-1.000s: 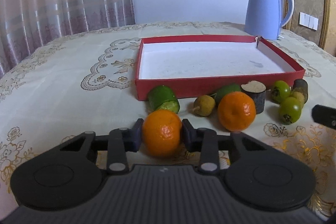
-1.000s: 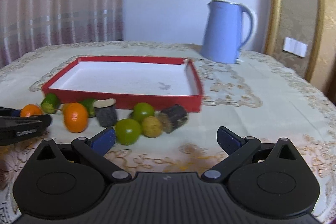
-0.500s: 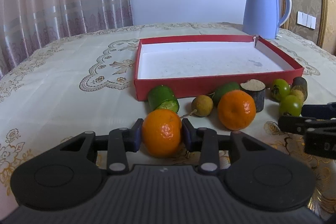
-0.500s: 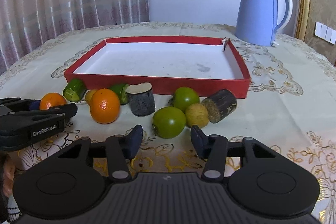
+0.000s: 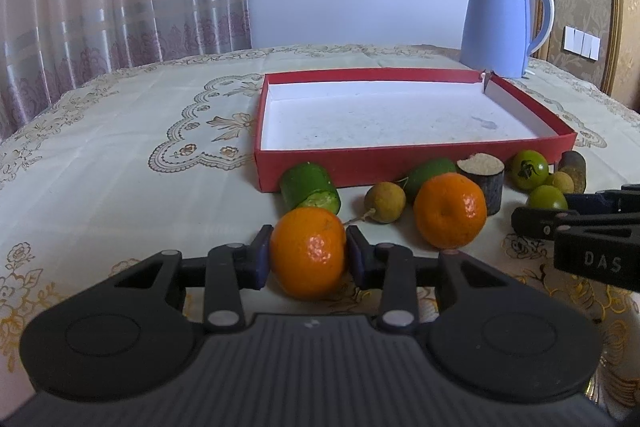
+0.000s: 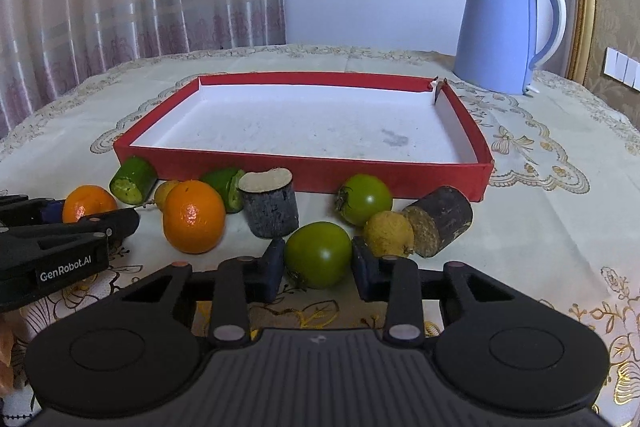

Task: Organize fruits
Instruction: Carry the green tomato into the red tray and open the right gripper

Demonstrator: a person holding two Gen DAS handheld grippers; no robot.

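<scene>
My left gripper point(image 5: 308, 261) is shut on an orange mandarin point(image 5: 308, 247) that rests on the tablecloth in front of the red box point(image 5: 400, 169). My right gripper point(image 6: 318, 263) has its jaws closing on a green tomato point(image 6: 318, 251), and both pads touch its sides. The same tomato point(image 5: 546, 197) shows at the right of the left wrist view, behind the right gripper's fingers point(image 5: 536, 223). The white-floored red box point(image 6: 320, 173) holds nothing.
Along the box front lie a second mandarin point(image 6: 194, 217), green cucumber pieces point(image 6: 132, 181), two dark cane sections point(image 6: 270, 207), another green tomato point(image 6: 366, 199) and small yellow-brown fruits point(image 6: 388, 233). A blue kettle point(image 6: 496, 31) stands behind the box at the right.
My right gripper came in towards the fruit row, and its wide-open jaws closed around the green tomato. The left gripper and its mandarin stayed put.
</scene>
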